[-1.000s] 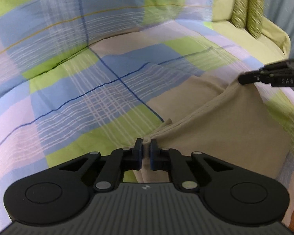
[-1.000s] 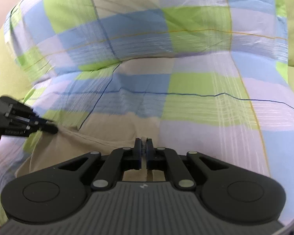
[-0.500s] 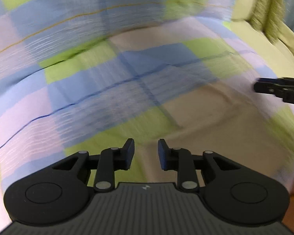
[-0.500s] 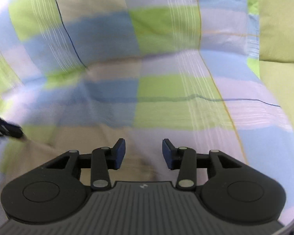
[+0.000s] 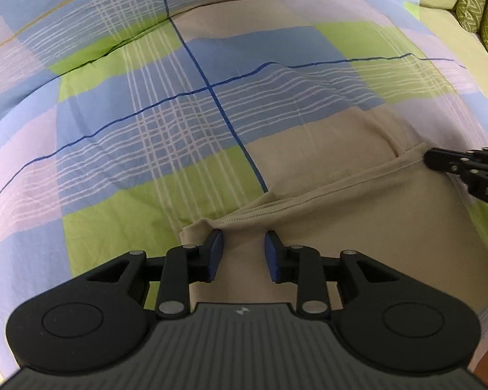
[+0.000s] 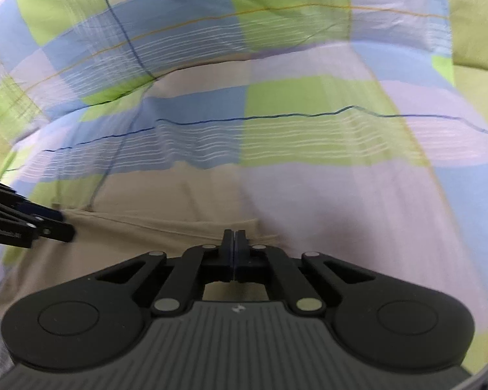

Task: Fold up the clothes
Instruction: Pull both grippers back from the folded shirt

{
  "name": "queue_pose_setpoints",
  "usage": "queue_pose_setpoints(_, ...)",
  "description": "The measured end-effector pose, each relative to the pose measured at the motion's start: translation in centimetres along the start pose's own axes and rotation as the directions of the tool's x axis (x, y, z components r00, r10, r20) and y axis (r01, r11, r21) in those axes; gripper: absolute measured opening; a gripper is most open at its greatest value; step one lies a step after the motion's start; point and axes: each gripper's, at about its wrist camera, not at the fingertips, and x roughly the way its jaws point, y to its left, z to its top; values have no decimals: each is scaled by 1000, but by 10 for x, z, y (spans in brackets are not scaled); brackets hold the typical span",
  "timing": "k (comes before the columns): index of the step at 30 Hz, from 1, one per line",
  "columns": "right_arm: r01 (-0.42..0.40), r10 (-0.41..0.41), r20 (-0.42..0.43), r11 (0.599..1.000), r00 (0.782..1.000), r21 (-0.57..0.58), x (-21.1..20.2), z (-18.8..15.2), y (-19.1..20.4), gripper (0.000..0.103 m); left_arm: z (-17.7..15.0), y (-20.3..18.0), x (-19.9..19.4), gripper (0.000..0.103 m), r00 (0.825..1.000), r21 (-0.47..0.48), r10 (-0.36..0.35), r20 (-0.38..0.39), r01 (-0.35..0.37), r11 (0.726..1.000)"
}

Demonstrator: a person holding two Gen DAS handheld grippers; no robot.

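— Your left fingers (image 5: 215, 253) are gaping over the shirt (image 5: 358, 227) hem on the bed (image 5: 114, 130); is the right hand gripping?

— Its fingers (image 6: 227, 252) are pressing together at the hem's far corner, apparently pinching it. The hem is running between them; your left is lying just behind its near corner.

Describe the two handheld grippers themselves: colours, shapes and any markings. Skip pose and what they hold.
The left gripper and the right gripper look alike: matte black bodies with a ribbed grey top plate bearing a small pale logo, round discs on both sides, black linkage arms with silver pivot pins, and blue finger pads. White lettering marks the right one's side. No cables or sleeves show.
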Motion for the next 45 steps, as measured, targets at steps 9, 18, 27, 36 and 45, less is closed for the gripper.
queue_pose_setpoints(9, -125, 131, 24, 979, 991, -162, -84, -37, 60, 5, -63, 0, -62, 38, 976, 0, -187, 113, 188, 982)
queue_pose_setpoints(18, 11, -24, -45, 960, 999, -281, -78, -100, 50, 1, -135, 10, -47, 41, 989, -44, 23, 149, -17, 999)
queue_pose_setpoints(27, -47, 57, 14, 919, 998, -391, -101, -108, 70, 13, -147, -29, -51, 46, 992, 46, -4, 124, -2, 999)
queue_pose_setpoints(36, 20, 26, 77, 840, 997, -542, -110, -109, 130, 27, -141, 60, -74, 53, 988, -232, 151, 16, -143, 962)
queue_pose_setpoints(45, 81, 49, 123, 509, 991, -857, -30, -139, 258, 40, -93, 98, -43, 62, 977, -442, -211, -5, 188, 877)
